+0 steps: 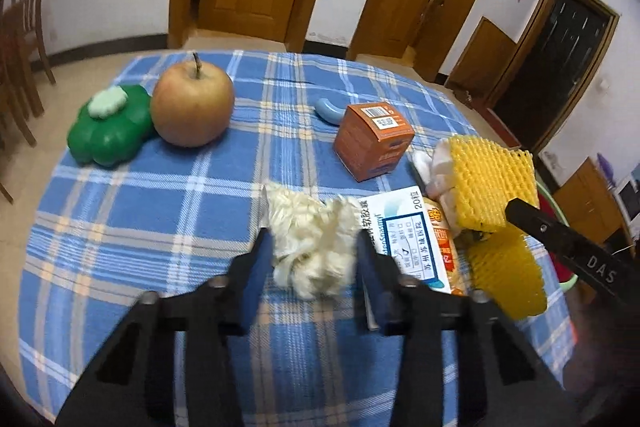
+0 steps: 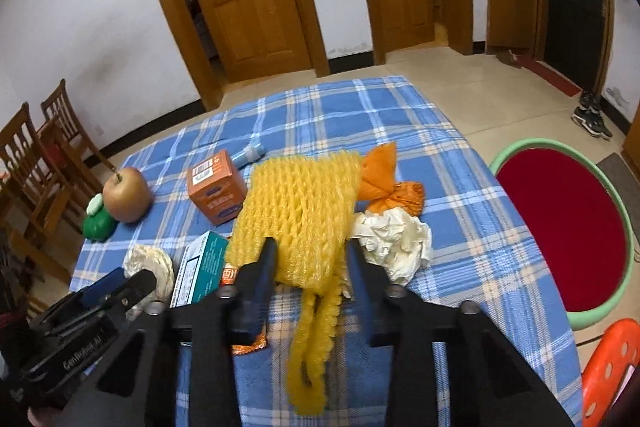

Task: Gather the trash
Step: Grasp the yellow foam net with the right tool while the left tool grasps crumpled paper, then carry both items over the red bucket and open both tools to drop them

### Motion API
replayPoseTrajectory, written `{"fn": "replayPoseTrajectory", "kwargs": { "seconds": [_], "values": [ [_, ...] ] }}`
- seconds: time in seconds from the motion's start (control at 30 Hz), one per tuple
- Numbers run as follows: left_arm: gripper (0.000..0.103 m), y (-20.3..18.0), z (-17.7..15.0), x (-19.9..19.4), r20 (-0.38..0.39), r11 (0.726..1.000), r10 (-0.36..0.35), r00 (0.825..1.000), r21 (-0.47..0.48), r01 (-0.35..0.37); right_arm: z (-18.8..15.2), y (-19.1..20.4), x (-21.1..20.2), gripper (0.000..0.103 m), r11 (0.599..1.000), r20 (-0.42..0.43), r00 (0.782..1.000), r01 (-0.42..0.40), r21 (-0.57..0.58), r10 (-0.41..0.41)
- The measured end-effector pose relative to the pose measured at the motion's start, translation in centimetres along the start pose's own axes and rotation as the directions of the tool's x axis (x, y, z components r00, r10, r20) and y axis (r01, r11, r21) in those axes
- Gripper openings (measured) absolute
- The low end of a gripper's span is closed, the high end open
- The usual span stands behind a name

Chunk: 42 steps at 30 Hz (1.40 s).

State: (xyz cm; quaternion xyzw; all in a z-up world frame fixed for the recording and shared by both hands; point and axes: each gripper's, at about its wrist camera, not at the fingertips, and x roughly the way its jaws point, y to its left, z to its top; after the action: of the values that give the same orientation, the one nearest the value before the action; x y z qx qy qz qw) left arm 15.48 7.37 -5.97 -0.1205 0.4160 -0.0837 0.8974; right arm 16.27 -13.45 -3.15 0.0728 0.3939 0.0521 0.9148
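A crumpled white tissue [image 1: 312,247] lies on the blue checked tablecloth [image 1: 160,227], and my left gripper [image 1: 313,241] is shut on it, one finger pressing each side. My right gripper [image 2: 311,251] is shut on a yellow foam fruit net [image 2: 304,199], whose loose tail trails down between the fingers. In the left wrist view the same net [image 1: 492,183] shows at the right, with one of the right fingers [image 1: 552,229] on it. Beside the net lie a crumpled white paper [image 2: 396,239] and an orange plastic bag [image 2: 388,183].
A white and teal medicine box [image 1: 404,231] and a snack packet lie between the grippers. An orange carton [image 1: 372,139], an apple [image 1: 192,107] and a green clover-shaped toy [image 1: 108,131] sit farther back. A green-rimmed basin [image 2: 520,147] and an orange stool [image 2: 612,367] stand on the floor to the right.
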Motion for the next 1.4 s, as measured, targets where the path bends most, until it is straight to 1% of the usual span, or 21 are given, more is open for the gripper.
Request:
{"fn": "replayPoseTrajectory", "kwargs": {
  "seconds": [0.03,0.07,0.2,0.43,0.67,0.9,1.03,1.27,1.4],
  "values": [
    [0.03,0.1,0.0,0.0,-0.003,1.0,-0.01,1.0,-0.005,0.01,-0.1,0.0,-0.2,0.016,1.0,0.01,1.0,-0.002,0.0,0.002],
    [0.027,0.1,0.0,0.0,-0.003,1.0,-0.021,1.0,-0.013,0.021,-0.1,0.0,-0.4,0.012,1.0,0.02,1.0,-0.006,-0.003,0.006],
    [0.023,-0.1,-0.1,-1.4,0.027,1.0,-0.015,1.0,-0.017,0.016,-0.3,0.2,-1.5,0.011,0.999,0.047,0.998,-0.032,-0.02,0.033],
    [0.023,-0.6,-0.3,-4.6,0.083,1.0,-0.007,0.997,-0.026,0.009,-0.5,0.2,-4.5,0.011,0.996,0.105,0.991,-0.084,-0.02,0.086],
    [0.023,-2.3,-0.5,-7.8,0.136,1.0,-0.008,0.991,0.0,0.009,-0.8,-0.8,-7.2,0.011,0.994,0.152,0.983,-0.11,0.009,0.107],
    [0.023,-4.8,-0.3,-9.4,0.161,0.999,-0.038,0.986,0.039,0.032,-1.1,-2.7,-10.3,0.011,0.995,0.207,0.975,-0.088,0.037,0.079],
    [0.023,-7.1,-0.3,-9.6,0.16,0.996,-0.066,0.985,0.072,0.055,-1.5,-5.1,-11.9,0.011,0.994,0.23,0.972,-0.068,0.081,0.048],
    [0.023,-11.9,-0.1,-9.3,0.146,0.985,-0.116,0.982,0.143,0.095,-2.6,-9.9,-13.6,0.011,0.987,0.237,0.971,-0.016,0.163,-0.023],
    [0.023,-15.3,-0.1,-8.4,0.117,0.974,-0.147,0.982,0.191,0.123,-3.3,-13.0,-13.9,0.011,0.977,0.222,0.973,0.019,0.214,-0.068]
  ]
}}
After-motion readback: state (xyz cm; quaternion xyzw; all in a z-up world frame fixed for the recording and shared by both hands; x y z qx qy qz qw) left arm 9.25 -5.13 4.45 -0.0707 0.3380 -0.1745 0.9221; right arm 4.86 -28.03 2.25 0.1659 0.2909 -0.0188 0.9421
